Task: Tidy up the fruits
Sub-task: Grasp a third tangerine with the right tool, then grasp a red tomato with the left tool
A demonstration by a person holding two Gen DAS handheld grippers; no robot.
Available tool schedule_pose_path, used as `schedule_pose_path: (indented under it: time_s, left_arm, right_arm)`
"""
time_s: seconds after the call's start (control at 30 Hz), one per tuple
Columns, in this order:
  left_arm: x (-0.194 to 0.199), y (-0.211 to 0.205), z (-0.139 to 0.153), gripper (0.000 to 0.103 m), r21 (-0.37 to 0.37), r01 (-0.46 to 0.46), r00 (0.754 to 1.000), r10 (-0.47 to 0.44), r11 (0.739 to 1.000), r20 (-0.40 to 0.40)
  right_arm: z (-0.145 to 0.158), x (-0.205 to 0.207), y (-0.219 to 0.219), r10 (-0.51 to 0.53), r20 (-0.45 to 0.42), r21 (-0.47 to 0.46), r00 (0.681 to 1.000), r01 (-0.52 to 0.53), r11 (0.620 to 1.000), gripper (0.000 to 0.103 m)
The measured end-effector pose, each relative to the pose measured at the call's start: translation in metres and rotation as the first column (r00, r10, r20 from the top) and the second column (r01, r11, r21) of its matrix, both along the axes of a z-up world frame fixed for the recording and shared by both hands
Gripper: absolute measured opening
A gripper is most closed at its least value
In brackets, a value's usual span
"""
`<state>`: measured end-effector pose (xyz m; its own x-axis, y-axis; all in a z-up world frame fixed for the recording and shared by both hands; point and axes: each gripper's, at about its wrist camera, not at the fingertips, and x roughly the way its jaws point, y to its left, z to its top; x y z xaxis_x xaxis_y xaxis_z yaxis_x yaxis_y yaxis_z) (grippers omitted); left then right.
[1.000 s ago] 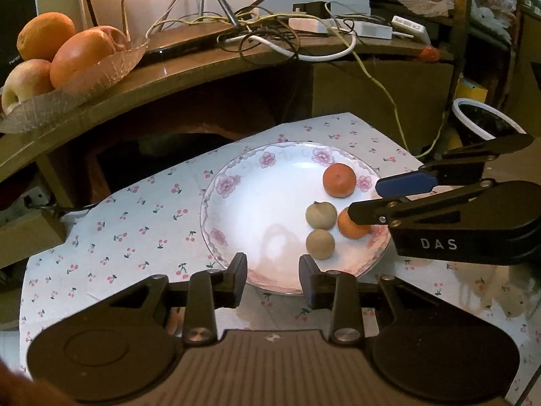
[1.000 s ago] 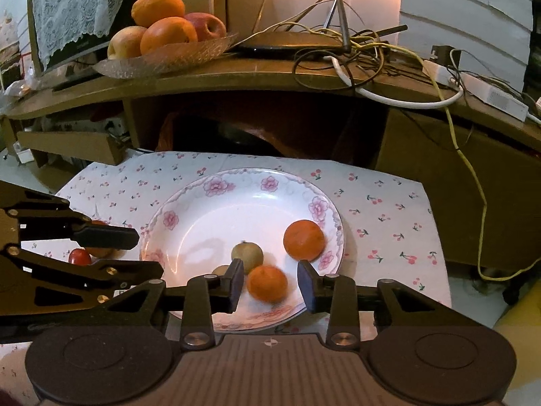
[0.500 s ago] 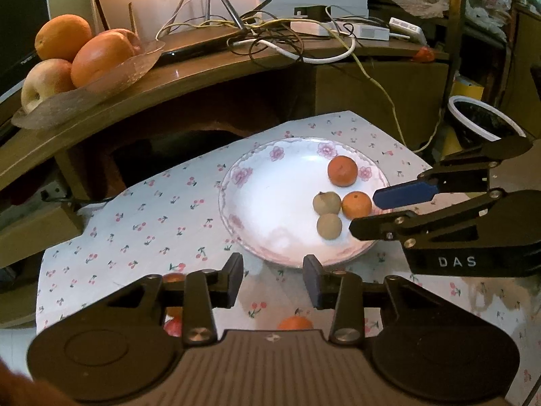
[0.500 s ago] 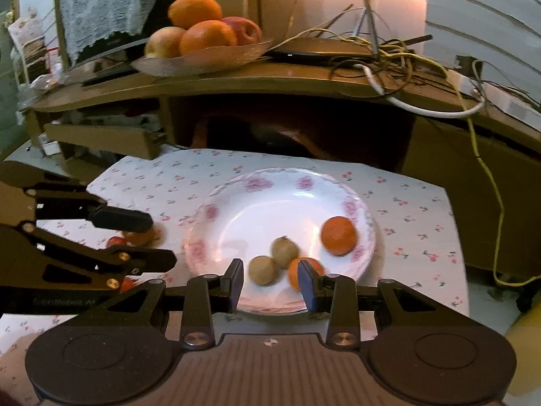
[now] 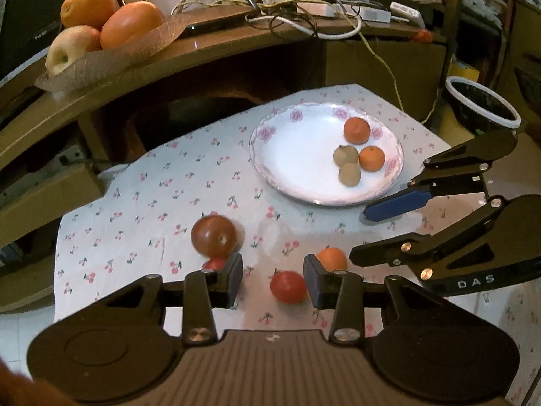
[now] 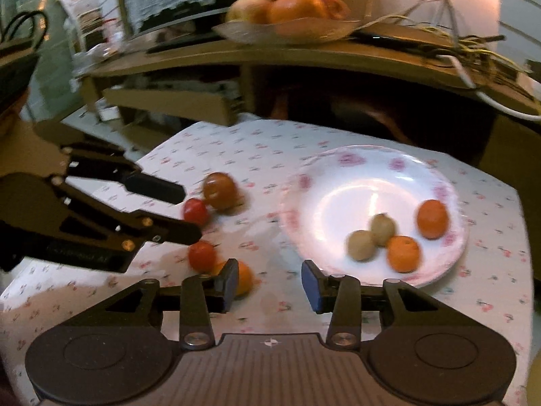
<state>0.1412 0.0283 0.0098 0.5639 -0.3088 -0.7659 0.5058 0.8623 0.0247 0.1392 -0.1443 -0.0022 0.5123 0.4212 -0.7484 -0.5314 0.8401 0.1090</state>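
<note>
A white flowered plate [image 5: 297, 165] [image 6: 341, 182] holds two tangerines [image 5: 356, 130] [image 6: 432, 218] and two small tan fruits [image 5: 350, 173] [image 6: 361, 245]. On the cloth in front of it lie a dark red tomato [image 5: 213, 235] [image 6: 219, 190], two small red tomatoes [image 5: 288, 286] [image 6: 202, 255] and a tangerine [image 5: 332, 258] [image 6: 244, 276]. My left gripper [image 5: 273, 279] is open, with a small red tomato just between its fingertips. My right gripper [image 6: 267, 284] is open and empty, to the right of the loose tangerine.
A glass bowl [image 5: 111, 52] [image 6: 287, 28] of oranges and apples stands on the wooden shelf behind, beside tangled cables [image 5: 287, 17]. A white-rimmed bucket [image 5: 483, 108] stands to the right of the table. The cloth [image 5: 152, 203] covers the table.
Both grippers have pulled back from the plate and swung left. The loose tomatoes and tangerine on the cloth have come into view.
</note>
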Motion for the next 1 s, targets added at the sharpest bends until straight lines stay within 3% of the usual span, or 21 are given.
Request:
schedule_pose_path:
  time_s: [0.4, 0.67, 0.77, 1.0]
  left_arm:
    - [-0.007, 0.005, -0.017, 0.046, 0.025, 0.056, 0.997, -0.054, 0.998, -0.062]
    - [-0.003, 0.006, -0.024, 0.046, 0.015, 0.053, 0.996, -0.052, 0.998, -0.078]
    - [-0.001, 0.003, -0.025, 0.046, 0.008, 0.054, 0.995, -0.053, 0.998, -0.079]
    - [0.003, -0.009, -0.031, 0.046, 0.008, 0.05, 0.996, -0.049, 0.999, -0.068]
  right_arm:
    - [-0.019, 0.002, 0.028, 0.083, -0.03, -0.047, 0.996, -0.085, 0.995, 0.042]
    - [-0.032, 0.007, 0.035, 0.084, -0.059, -0.059, 0.995, -0.087, 0.994, 0.041]
    - [-0.031, 0.007, 0.033, 0.081, -0.07, -0.047, 0.994, -0.084, 0.995, 0.033]
    - [-0.026, 0.007, 0.023, 0.026, -0.082, -0.066, 0.996, -0.032, 0.997, 0.033]
